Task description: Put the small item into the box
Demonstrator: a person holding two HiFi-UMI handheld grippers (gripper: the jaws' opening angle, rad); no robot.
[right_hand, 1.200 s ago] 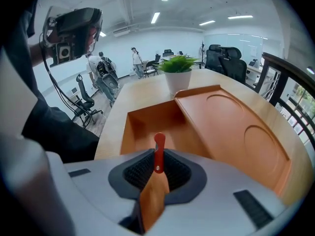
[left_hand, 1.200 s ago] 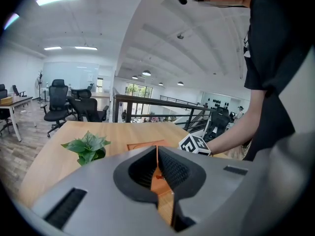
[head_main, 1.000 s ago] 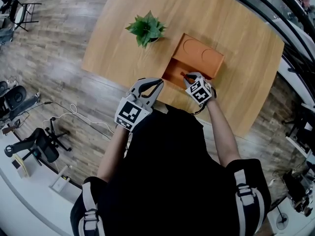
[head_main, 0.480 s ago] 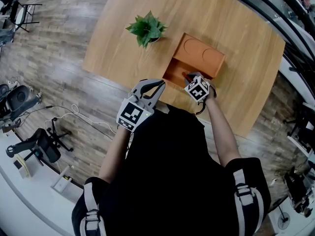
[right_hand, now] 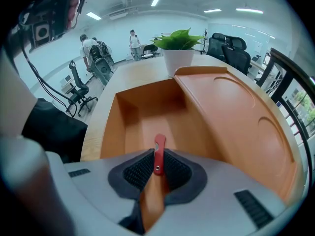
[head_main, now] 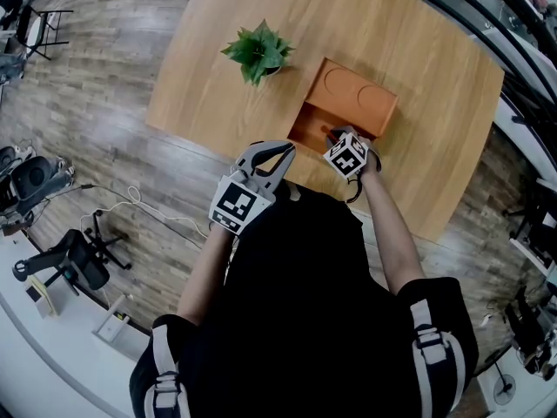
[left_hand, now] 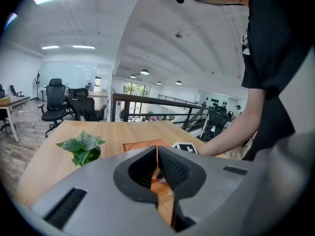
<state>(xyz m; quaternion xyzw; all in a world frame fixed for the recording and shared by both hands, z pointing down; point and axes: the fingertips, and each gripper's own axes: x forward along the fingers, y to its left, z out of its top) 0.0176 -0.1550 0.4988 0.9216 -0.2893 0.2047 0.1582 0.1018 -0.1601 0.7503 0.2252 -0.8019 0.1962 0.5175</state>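
An orange box (head_main: 357, 103) lies on the wooden table (head_main: 435, 77), its lid slid back so the near compartment (right_hand: 152, 114) is uncovered. My right gripper (head_main: 335, 139) hangs over that compartment's near edge, shut on a small red flat item (right_hand: 159, 149) that sticks out past the pads, above the compartment floor. The left gripper (head_main: 280, 152) hovers at the table's near edge, left of the box. Its jaws (left_hand: 157, 167) meet with nothing between them.
A potted green plant (head_main: 258, 50) stands on the table left of the box, and it also shows as the plant (right_hand: 179, 45) beyond the box's far end. The box lid (right_hand: 231, 112) has two shallow round recesses. Office chairs and cables sit on the floor at left.
The right gripper has edged a little farther over the box's uncovered compartment with the red item still in it. The left gripper has hardly moved.
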